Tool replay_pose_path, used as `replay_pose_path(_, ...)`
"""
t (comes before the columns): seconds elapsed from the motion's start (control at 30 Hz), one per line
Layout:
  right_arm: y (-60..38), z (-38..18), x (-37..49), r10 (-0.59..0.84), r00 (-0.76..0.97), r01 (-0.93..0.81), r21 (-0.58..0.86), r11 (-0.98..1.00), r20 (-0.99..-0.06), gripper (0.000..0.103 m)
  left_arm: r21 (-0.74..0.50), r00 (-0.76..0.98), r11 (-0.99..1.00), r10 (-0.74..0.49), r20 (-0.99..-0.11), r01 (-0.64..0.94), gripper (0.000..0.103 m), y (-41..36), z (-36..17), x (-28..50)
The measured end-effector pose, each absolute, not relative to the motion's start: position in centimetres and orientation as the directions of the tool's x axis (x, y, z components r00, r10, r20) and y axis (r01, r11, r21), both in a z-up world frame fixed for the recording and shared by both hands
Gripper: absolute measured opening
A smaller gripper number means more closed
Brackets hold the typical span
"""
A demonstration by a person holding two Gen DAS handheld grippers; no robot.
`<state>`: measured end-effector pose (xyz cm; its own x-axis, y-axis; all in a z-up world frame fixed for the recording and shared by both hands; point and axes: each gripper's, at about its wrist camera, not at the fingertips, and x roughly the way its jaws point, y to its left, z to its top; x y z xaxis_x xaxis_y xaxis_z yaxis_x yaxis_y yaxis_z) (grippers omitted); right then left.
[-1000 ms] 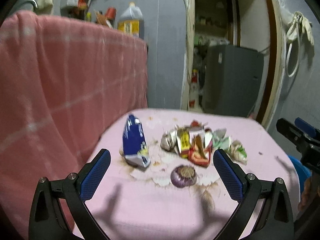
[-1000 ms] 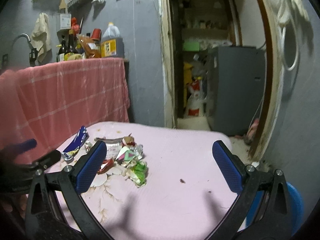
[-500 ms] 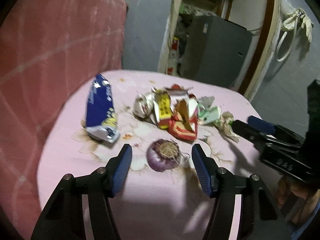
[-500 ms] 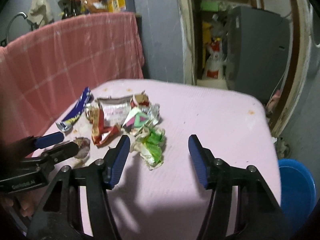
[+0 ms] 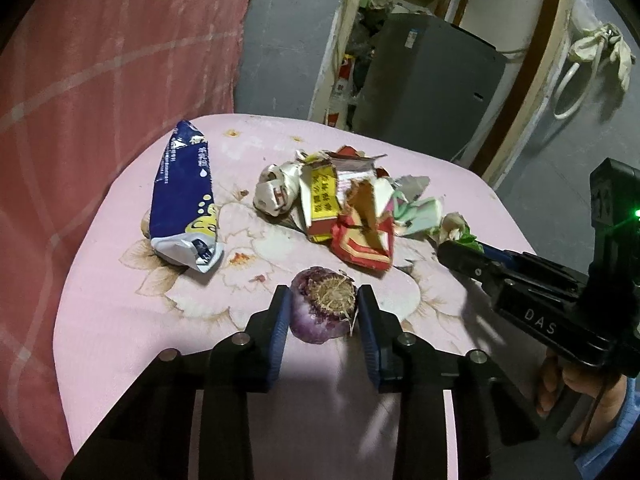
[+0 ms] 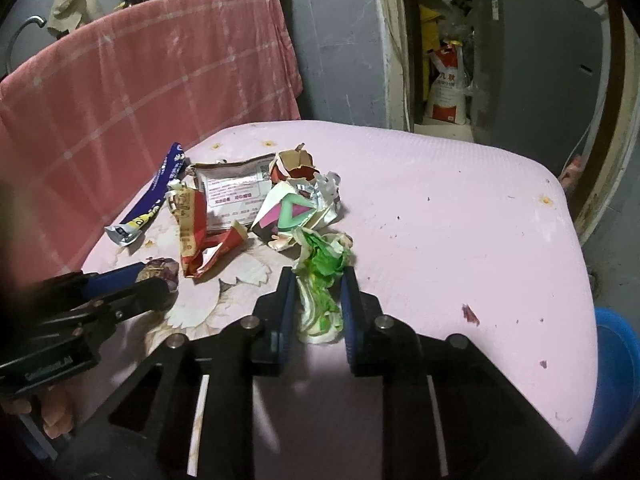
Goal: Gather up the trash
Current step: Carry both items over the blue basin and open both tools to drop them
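Tabletop point(image 5: 120, 320) in pink cloth lay under our scattered trash point(image 5: 352, 216). Our left hand-held gripper point(image 5: 322, 302) had just been closing and its pads pressed both sides of a purple onion scrap point(image 5: 324, 308). Our right hand-held gripper point(image 6: 318, 284) had just been closing onto a crumpled green wrapper point(image 6: 322, 280).

Table point(image 5: 120, 340): trash heap toward its far-left part. Long wrapper point(image 5: 184, 196) lies leftmost; crumpled cartons and packets point(image 5: 340, 204) piled to its right. Onion piece point(image 5: 324, 308) sits in front of the pile, between the left gripper point(image 5: 323, 304) fingers. Leafy scrap point(image 6: 320, 292) lies at the pile's near-right edge, between the right gripper point(image 6: 319, 284) fingers. Bucket point(image 6: 616, 360) stands off the table's right side, lower down.
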<state>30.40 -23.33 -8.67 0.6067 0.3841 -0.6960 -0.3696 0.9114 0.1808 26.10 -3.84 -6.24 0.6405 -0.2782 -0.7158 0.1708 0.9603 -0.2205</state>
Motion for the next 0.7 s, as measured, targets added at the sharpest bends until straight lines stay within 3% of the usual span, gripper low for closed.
replay_pose_path(0.27, -27.1, -6.4, 25.6, 0.393, 0.714, -0.325, 0.223, 0.919, -0.580, 0.019, -0.255, 0.652, 0.937, -0.349, -0.673, 0.239, 0.027, -6.4, -5.1, 23.8)
replay_pose_path(0.5, -31.9, -2.7, 20.7, 0.292, 0.852, -0.249, 0.153, 0.956, -0.436, 0.020, -0.353, 0.733, 0.875, -0.474, -0.488, 0.331, 0.027, -10.2, -1.4, 22.5)
replay_pose_path(0.7, -36.3, 0.8, 17.5, 0.159, 0.938, -0.140, 0.081, 0.987, -0.308, 0.021, -0.354, 0.745, 0.817, -0.568, -0.351, 0.456, 0.027, -15.9, 1.7, 21.7)
